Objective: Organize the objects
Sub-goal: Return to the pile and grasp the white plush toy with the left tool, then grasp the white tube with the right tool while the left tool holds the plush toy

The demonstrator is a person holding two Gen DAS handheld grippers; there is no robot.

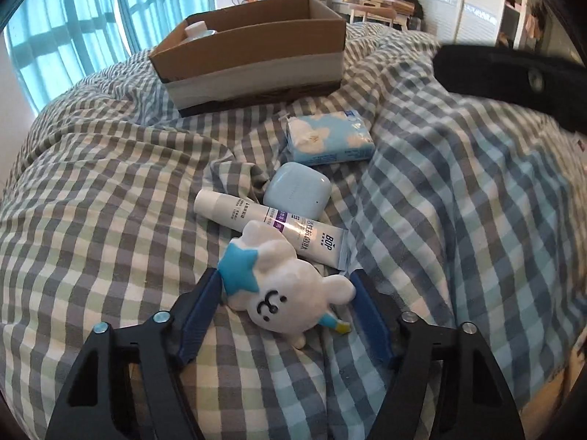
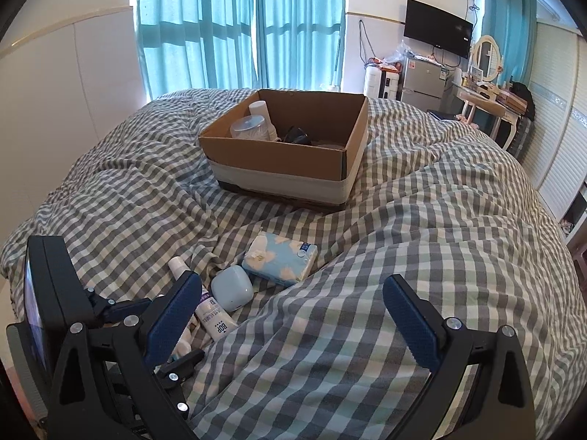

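1. Nearest the left wrist camera, the left gripper [image 1: 286, 293] has its jaws spread wide on either side of a white plush toy [image 1: 282, 286] with a blue star; the left pad seems to touch the toy, the right pad stands apart from it, so nothing is clamped.
2. Just beyond the toy, a white tube [image 1: 271, 225] lies across the checked bed cover [image 1: 110, 201], touching a pale blue earbud case [image 1: 296, 190].
3. Beyond the case lies a blue tissue pack [image 1: 328, 139].
4. Farther back on the bed stands a cardboard box [image 2: 293, 161] holding a white bottle [image 2: 258, 108], a clear container [image 2: 249, 128] and something dark.
5. Over bare bed cover, the right gripper [image 2: 293, 315] hangs with its jaws released and holding nothing.
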